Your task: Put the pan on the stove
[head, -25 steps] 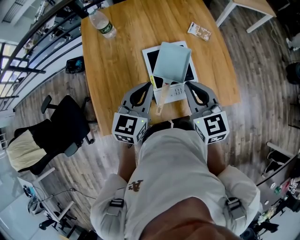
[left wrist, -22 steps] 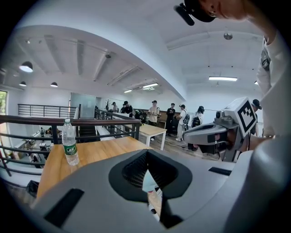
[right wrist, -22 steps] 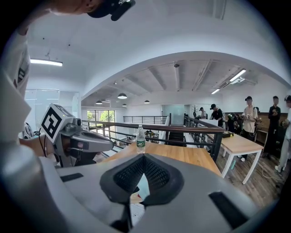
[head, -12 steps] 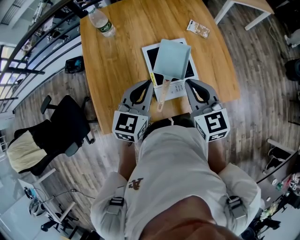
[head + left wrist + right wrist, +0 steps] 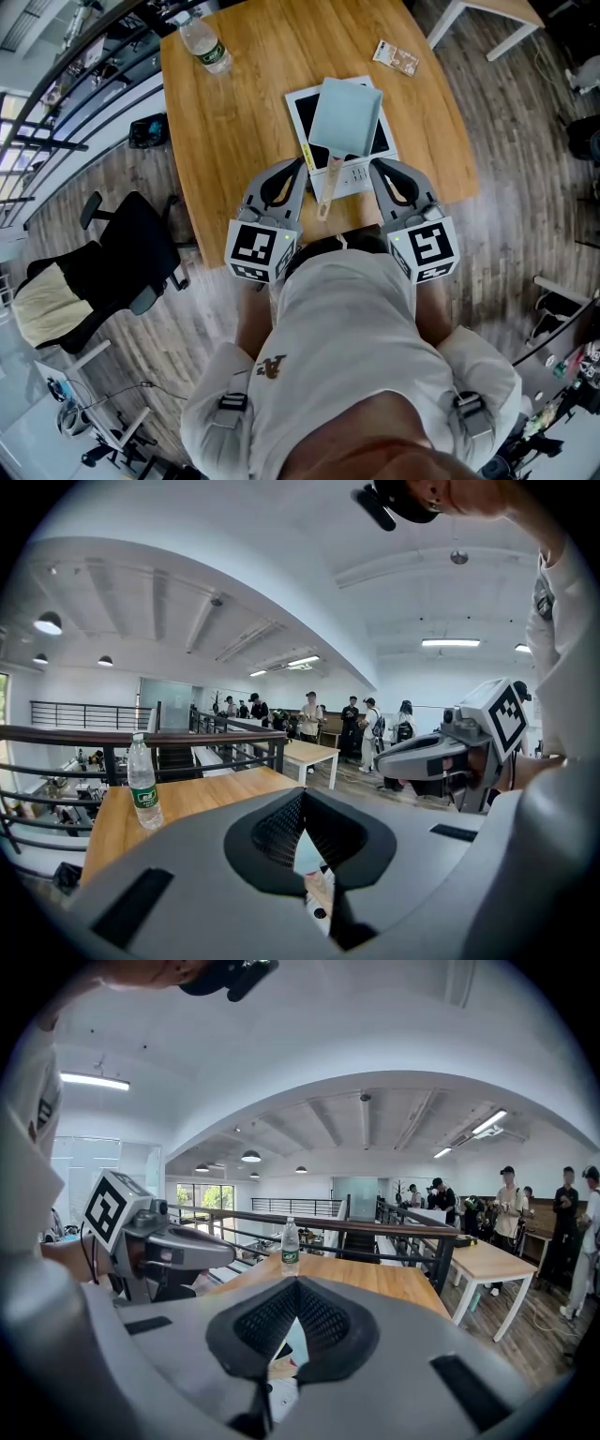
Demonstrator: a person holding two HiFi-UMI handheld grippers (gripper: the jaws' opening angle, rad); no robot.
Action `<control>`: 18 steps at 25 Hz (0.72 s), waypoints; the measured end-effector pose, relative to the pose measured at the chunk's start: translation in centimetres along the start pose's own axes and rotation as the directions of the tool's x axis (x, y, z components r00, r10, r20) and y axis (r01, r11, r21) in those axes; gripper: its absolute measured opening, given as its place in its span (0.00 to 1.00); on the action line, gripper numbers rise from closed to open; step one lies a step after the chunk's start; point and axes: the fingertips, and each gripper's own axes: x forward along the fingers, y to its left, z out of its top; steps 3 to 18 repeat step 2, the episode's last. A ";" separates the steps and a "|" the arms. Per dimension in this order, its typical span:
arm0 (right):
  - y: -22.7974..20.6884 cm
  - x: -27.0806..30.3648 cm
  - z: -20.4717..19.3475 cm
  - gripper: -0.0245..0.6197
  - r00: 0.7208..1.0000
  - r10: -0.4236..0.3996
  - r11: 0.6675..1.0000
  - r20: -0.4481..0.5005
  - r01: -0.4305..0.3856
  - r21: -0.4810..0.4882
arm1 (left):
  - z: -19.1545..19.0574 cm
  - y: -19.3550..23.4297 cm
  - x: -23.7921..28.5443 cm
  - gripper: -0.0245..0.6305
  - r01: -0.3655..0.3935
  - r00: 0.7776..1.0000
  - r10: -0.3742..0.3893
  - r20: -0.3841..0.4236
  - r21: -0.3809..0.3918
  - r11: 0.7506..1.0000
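Observation:
A pale blue square pan (image 5: 345,117) rests on the white stove (image 5: 367,175) with the black top, in the middle of the wooden table (image 5: 234,141). Its wooden handle (image 5: 327,192) points toward me. My left gripper (image 5: 300,171) is just left of the handle, shut with nothing in it. My right gripper (image 5: 373,169) is just right of the handle, also shut and empty. Both hover at the table's near edge. In the left gripper view a sliver of the pan (image 5: 309,855) shows below the closed left gripper (image 5: 305,794). The right gripper (image 5: 298,1283) shows the same.
A water bottle (image 5: 204,45) stands at the table's far left corner and a small packet (image 5: 397,58) lies at the far right. A black office chair (image 5: 122,253) is to the left of the table. Another table (image 5: 506,14) and several people stand beyond.

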 end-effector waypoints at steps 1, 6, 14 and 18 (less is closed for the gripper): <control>0.2 0.0 0.1 0.07 1.000 -0.001 1.000 0.001 0.001 0.000 | 0.0 0.0 -0.2 0.07 0.001 1.000 -0.001 0.000 0.001 1.000; 0.3 -0.1 0.1 0.07 1.000 -0.002 1.000 0.002 0.002 0.000 | 0.0 0.1 -0.3 0.07 0.001 1.000 -0.001 0.000 0.002 1.000; 0.3 -0.1 0.1 0.07 1.000 -0.002 1.000 0.002 0.002 0.000 | 0.0 0.1 -0.3 0.07 0.001 1.000 -0.001 0.000 0.002 1.000; 0.3 -0.1 0.1 0.07 1.000 -0.002 1.000 0.002 0.002 0.000 | 0.0 0.1 -0.3 0.07 0.001 1.000 -0.001 0.000 0.002 1.000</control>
